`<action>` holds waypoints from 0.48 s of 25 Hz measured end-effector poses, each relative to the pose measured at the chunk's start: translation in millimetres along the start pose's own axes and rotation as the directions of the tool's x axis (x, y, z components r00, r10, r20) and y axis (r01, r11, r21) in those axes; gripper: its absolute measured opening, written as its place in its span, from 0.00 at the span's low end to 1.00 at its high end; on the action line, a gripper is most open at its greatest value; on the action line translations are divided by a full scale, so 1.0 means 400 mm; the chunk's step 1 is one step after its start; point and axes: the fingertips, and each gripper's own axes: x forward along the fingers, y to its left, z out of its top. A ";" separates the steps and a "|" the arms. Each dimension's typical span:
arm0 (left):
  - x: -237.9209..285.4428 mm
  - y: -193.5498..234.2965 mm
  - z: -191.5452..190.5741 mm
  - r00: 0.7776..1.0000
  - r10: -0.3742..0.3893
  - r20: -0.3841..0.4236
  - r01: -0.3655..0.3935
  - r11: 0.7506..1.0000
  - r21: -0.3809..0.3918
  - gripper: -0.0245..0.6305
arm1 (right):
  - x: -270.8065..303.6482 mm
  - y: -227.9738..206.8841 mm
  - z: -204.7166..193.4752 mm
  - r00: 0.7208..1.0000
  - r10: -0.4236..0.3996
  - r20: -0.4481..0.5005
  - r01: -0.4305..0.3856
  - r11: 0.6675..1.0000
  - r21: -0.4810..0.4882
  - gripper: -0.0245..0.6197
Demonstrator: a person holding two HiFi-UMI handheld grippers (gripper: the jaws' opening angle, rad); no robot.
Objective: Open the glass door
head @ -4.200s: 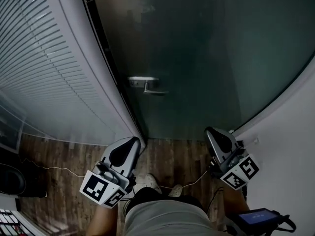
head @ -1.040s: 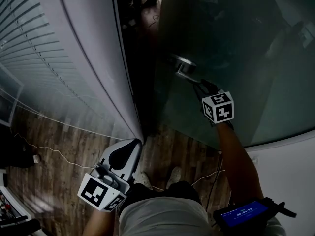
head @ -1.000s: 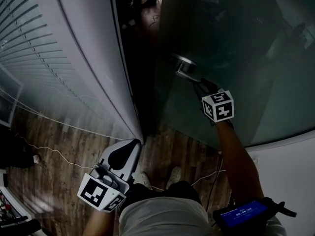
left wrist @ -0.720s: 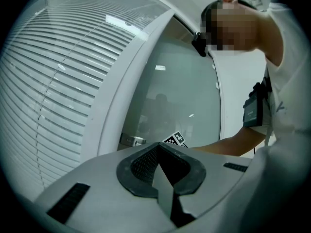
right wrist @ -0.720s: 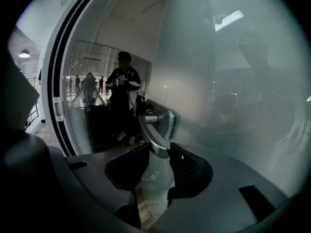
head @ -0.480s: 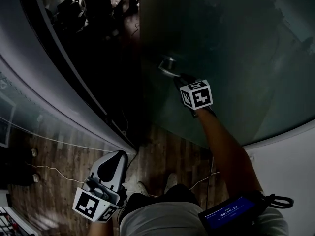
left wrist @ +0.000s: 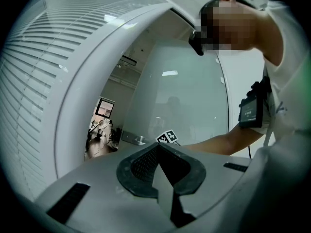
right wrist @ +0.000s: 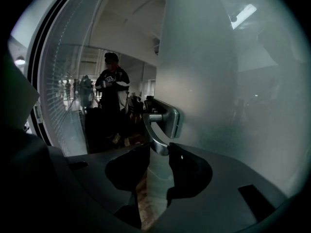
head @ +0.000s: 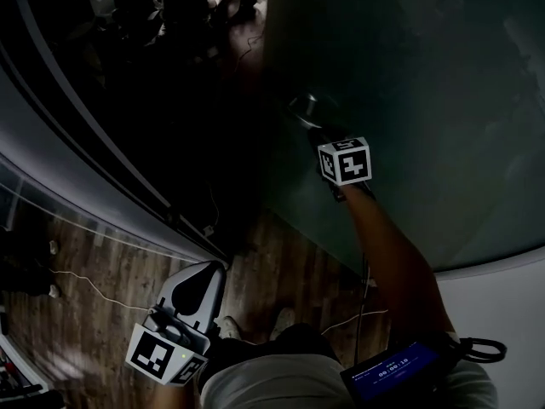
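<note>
The frosted glass door point(head: 409, 100) stands swung open, with a dark gap to its left. Its metal lever handle point(head: 302, 109) sits near the door's free edge. My right gripper point(head: 317, 132) reaches up to it; in the right gripper view the jaws point(right wrist: 159, 152) are shut on the end of the lever handle point(right wrist: 155, 127). My left gripper point(head: 201, 273) hangs low by the person's left leg, shut and empty. The left gripper point(left wrist: 158, 152) points towards the door point(left wrist: 180, 96), apart from it.
A curved partition with slatted blinds point(head: 51, 169) runs along the left. Wooden floor point(head: 94, 271) with thin cables lies below. Beyond the opening are chairs point(head: 153, 7) and a standing person point(right wrist: 112, 89). A white wall point(head: 511, 313) is at the right. An armband device point(head: 396, 373) sits on the right arm.
The door has swung further open and the dark gap beside it is wider. My right gripper has kept hold of the handle and travelled with it. The left gripper has shifted a little.
</note>
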 end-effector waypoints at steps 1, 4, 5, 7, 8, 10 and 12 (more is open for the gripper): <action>0.002 0.000 -0.006 1.000 0.002 -0.002 -0.002 1.000 -0.003 0.04 | 0.008 -0.008 -0.002 1.000 -0.013 0.001 0.013 1.000 -0.020 0.23; 0.006 -0.009 -0.016 1.000 0.002 -0.010 -0.002 1.000 0.000 0.04 | 0.014 -0.047 -0.006 0.998 -0.067 -0.018 0.066 0.995 -0.070 0.22; 0.007 -0.012 -0.018 1.000 0.002 -0.013 -0.002 1.000 0.001 0.04 | 0.012 -0.065 -0.010 0.995 -0.099 -0.026 0.097 0.992 -0.078 0.22; 0.005 -0.008 -0.022 1.000 0.006 -0.019 -0.006 1.000 -0.003 0.04 | 0.006 -0.103 -0.025 0.986 -0.161 -0.036 0.158 0.985 -0.075 0.22; 0.001 -0.002 -0.025 1.000 0.009 -0.020 -0.009 1.000 -0.006 0.04 | 0.001 -0.115 -0.033 0.984 -0.175 -0.033 0.173 0.983 -0.062 0.22; -0.008 0.013 -0.024 1.000 0.012 -0.012 -0.012 1.000 -0.007 0.04 | -0.016 -0.117 -0.039 0.985 -0.173 -0.009 0.172 0.984 -0.054 0.22; -0.016 0.023 -0.018 1.000 0.006 -0.011 -0.006 1.000 -0.008 0.04 | -0.046 -0.098 -0.028 0.987 -0.160 0.028 0.162 0.982 -0.096 0.17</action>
